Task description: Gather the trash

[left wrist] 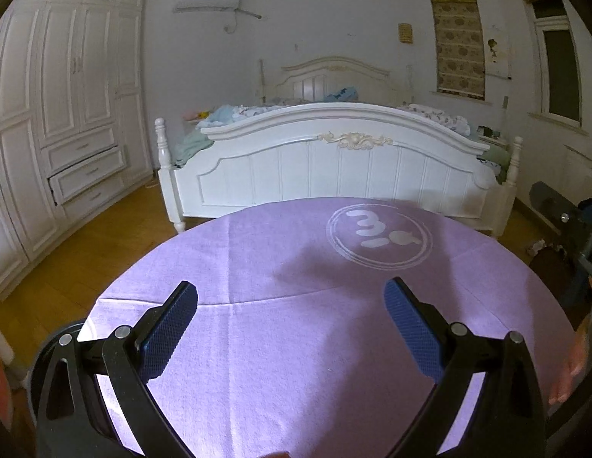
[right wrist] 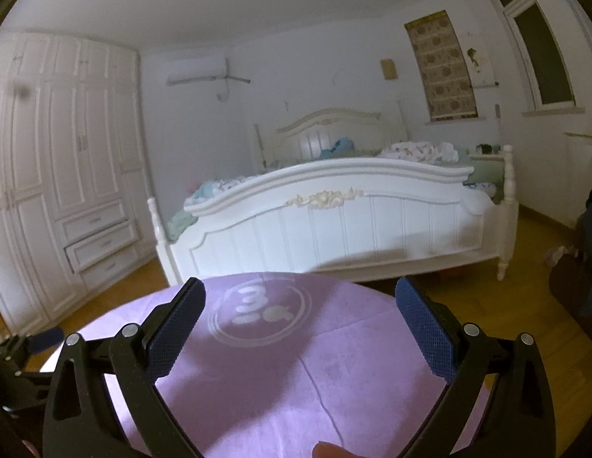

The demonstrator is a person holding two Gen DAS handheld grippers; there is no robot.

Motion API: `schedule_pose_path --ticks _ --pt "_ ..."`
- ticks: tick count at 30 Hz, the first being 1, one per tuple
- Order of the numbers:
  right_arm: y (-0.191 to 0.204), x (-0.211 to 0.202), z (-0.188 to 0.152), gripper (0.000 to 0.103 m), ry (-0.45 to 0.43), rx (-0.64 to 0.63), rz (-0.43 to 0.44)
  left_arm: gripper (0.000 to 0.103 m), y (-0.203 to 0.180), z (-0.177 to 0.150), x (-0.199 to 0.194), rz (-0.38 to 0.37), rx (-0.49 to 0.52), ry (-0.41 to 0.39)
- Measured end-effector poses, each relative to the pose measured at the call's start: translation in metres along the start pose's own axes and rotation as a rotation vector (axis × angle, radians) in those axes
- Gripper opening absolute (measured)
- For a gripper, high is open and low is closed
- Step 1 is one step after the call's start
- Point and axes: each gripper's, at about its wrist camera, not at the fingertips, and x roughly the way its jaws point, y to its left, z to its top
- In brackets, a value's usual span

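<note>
My left gripper [left wrist: 292,297] is open and empty, its blue pads held above a round table with a purple cloth [left wrist: 296,343]. My right gripper [right wrist: 300,297] is open and empty too, held above the same purple cloth [right wrist: 296,381], which bears a white "3" logo [right wrist: 257,311]. No trash shows on the cloth in either view. A small pale crumpled scrap [left wrist: 537,246] lies on the wooden floor to the right of the table; it also shows in the right wrist view [right wrist: 557,255]. The left gripper shows at the left edge of the right wrist view [right wrist: 40,337].
A white bed [left wrist: 334,160] with heaped bedding stands just beyond the table. A white wardrobe [left wrist: 59,114] with one drawer ajar [left wrist: 88,173] fills the left wall. A dark object [left wrist: 555,267] stands on the floor at the right. A grey round object [left wrist: 59,337] sits under the table's left edge.
</note>
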Motion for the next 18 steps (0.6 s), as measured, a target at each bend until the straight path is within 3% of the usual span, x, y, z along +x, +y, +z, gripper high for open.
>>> schedule_pose_path --ticks 7,14,18 --pt "0.004 -0.006 0.000 0.098 -0.009 -0.010 -0.009 0.098 -0.001 -0.001 -0.006 0.000 0.008 -0.023" --pt "0.004 -0.010 0.001 0.098 -0.014 -0.003 0.017 0.098 -0.001 0.000 -0.010 0.051 0.008 -0.034" --pt "0.005 -0.013 0.002 0.098 -0.016 -0.002 0.035 0.098 -0.002 0.000 -0.010 0.052 -0.032 -0.034"
